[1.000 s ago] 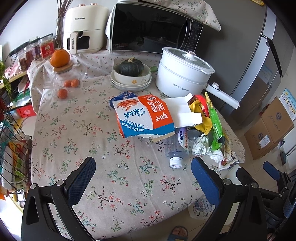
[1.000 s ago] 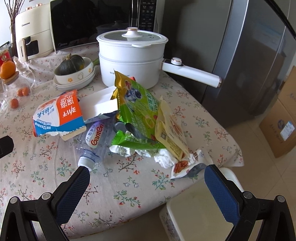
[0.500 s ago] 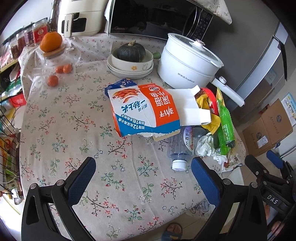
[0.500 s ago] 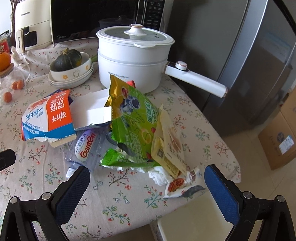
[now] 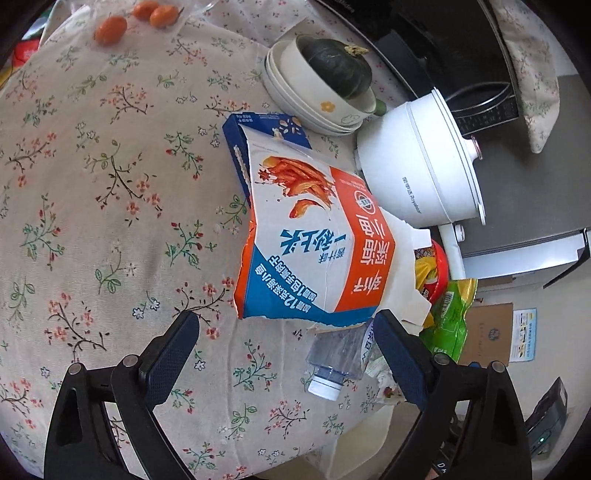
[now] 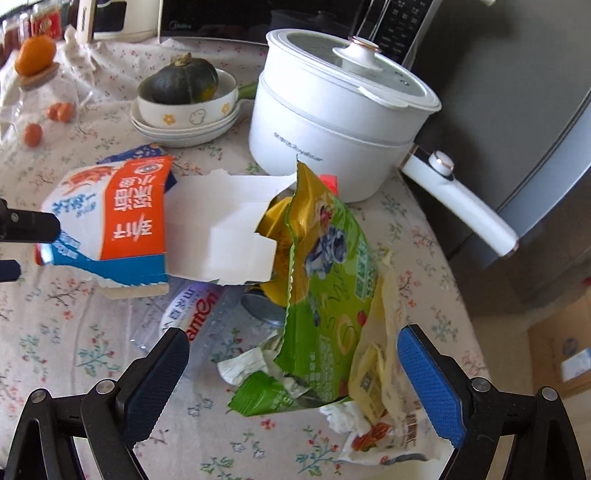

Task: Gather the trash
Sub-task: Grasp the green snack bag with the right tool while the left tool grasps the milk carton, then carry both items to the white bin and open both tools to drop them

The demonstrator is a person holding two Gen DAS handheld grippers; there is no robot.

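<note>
A heap of trash lies on the flowered tablecloth (image 5: 110, 192). My left gripper (image 5: 284, 321) hangs open just above the near edge of a torn orange, blue and white carton (image 5: 314, 251); its jaws are closing and the pads do not touch it. A clear plastic bottle (image 5: 332, 365) lies under that edge. My right gripper (image 6: 291, 338) straddles a green snack bag (image 6: 325, 295), a yellow wrapper (image 6: 373, 362) and crumpled tissue (image 6: 343, 417). Its jaws are closing too, with both pads clear of the bag. The carton (image 6: 110, 218) lies left of the bag.
A white lidded pot (image 6: 332, 122) with a long handle stands behind the trash. Beside it is a stack of bowls with a dark green squash (image 6: 184, 79). Small oranges (image 5: 110, 29) lie far left. A white container (image 5: 354, 443) sits below the table's edge, and a cardboard box (image 5: 487, 332) on the floor.
Both grippers have come down and closer to the trash heap. The left view has rolled, so the carton now fills its middle. The green bag now lies between the right fingers.
</note>
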